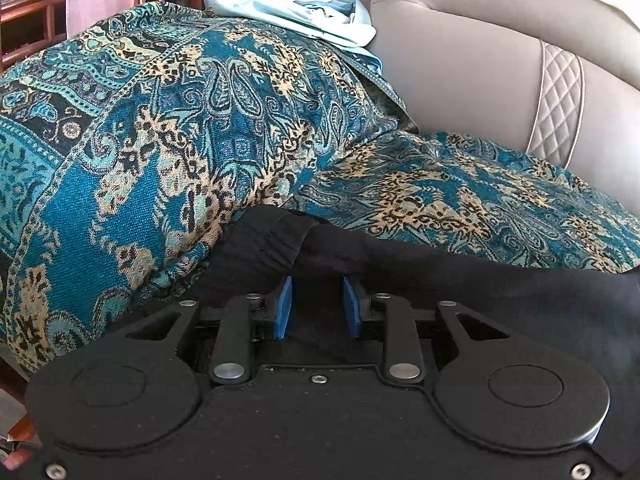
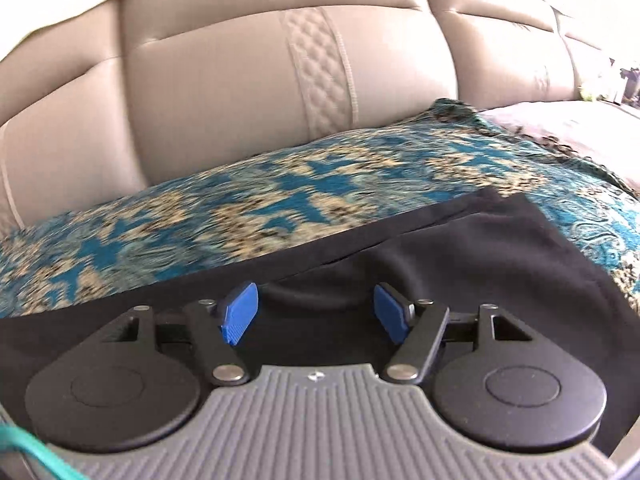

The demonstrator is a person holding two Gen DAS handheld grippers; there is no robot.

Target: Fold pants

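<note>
Black pants lie across a sofa seat draped in a teal and gold patterned throw. In the left wrist view a gathered waistband end is bunched up over the fingertips, and my left gripper is shut on that black cloth, its blue pads a narrow gap apart. In the right wrist view the pants spread flat to the right, with a folded edge running diagonally. My right gripper hovers over them, open, its blue pads wide apart and pressing nothing.
A beige quilted sofa backrest rises behind the throw. Pale blue clothes are piled on the throw-covered armrest at the back. Wooden furniture stands far left. A lilac cushion sits at the right.
</note>
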